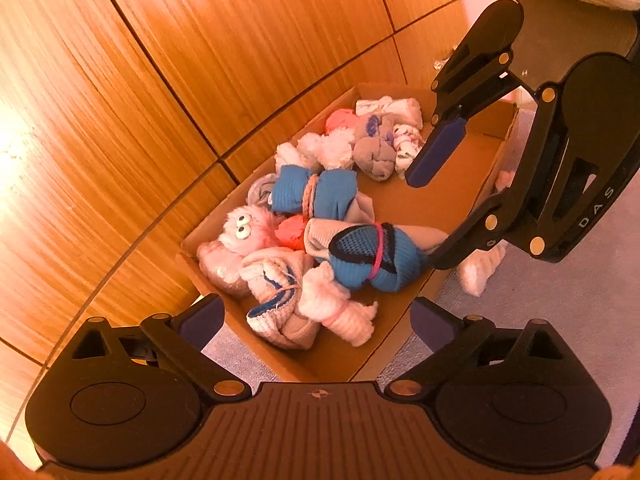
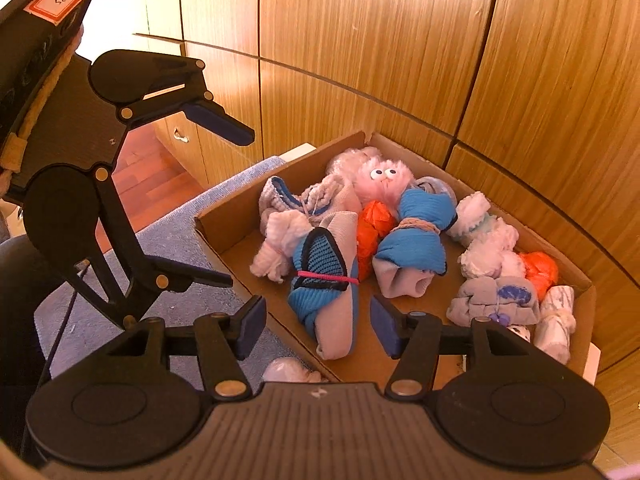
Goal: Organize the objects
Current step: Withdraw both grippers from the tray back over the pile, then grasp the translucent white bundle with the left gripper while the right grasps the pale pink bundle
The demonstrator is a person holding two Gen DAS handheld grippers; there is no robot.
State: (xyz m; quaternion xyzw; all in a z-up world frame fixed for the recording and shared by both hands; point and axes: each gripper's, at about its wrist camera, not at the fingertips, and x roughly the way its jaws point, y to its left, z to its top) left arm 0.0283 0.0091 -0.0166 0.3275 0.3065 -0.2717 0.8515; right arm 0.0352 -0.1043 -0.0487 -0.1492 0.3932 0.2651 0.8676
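Socks (image 2: pixel 326 276) bundled with bands filled a cardboard box (image 2: pixel 224 236) on a blue carpet (image 2: pixel 168 224) against wood panels (image 1: pixel 200 60). Nearest, left gripper (image 1: pixel 316 316) fingers stood spread wide, empty, above the box; right gripper (image 2: pixel 318 320) fingers stood partly apart, gripping nothing, over a blue bundle. Farther back lay a pink googly-eyed sock (image 2: pixel 384 180)

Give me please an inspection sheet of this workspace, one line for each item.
Surface: blue-grey carpet.
Job's things: cardboard box holding tied sock bundles, among them a blue-grey bundle with pink band, a pink fuzzy toy with eyes.
Clutter: white bundle on carpet outside the box.
Grippers: left gripper open, empty; right gripper open, above the blue-grey bundle.
Cables: thin black cord beside the left gripper.
Surroundings: wooden panel wall.
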